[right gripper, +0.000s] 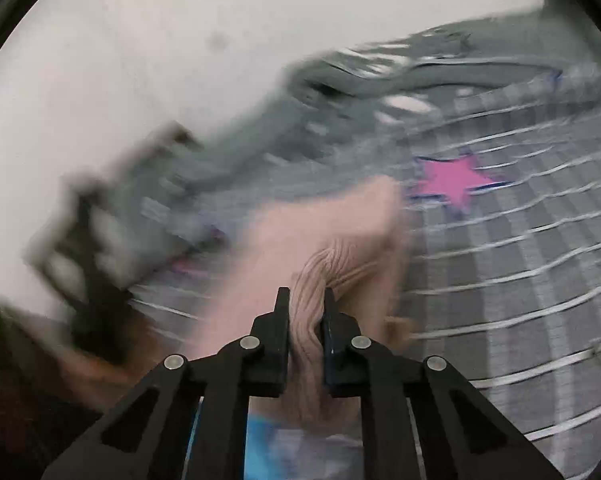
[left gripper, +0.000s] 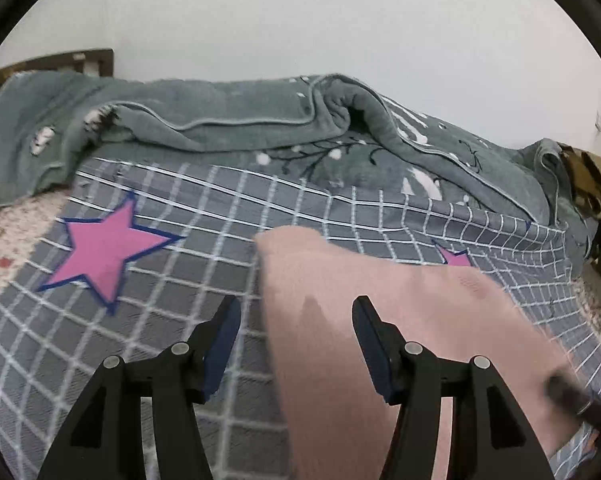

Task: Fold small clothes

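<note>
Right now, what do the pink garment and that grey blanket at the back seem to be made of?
The pink garment looks like soft ribbed knit, matte: fine ribs show where it bunches in the right gripper. The grey blanket looks like plush fleece, fuzzy and thick in its folds, with a piped edge; the fibre is unclear.

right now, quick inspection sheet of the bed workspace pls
surface: grey grid bedcover with pink stars.
job's things: pink garment lying across the cover, one ribbed edge bunched up.
clutter: rumpled grey-green blanket along the far side.
grippers: left gripper jaws open, the garment's edge between them, not pinched; right gripper shut on the pink garment's ribbed edge.
cables: nothing seen.
surroundings: white wall, wooden headboard.
</note>
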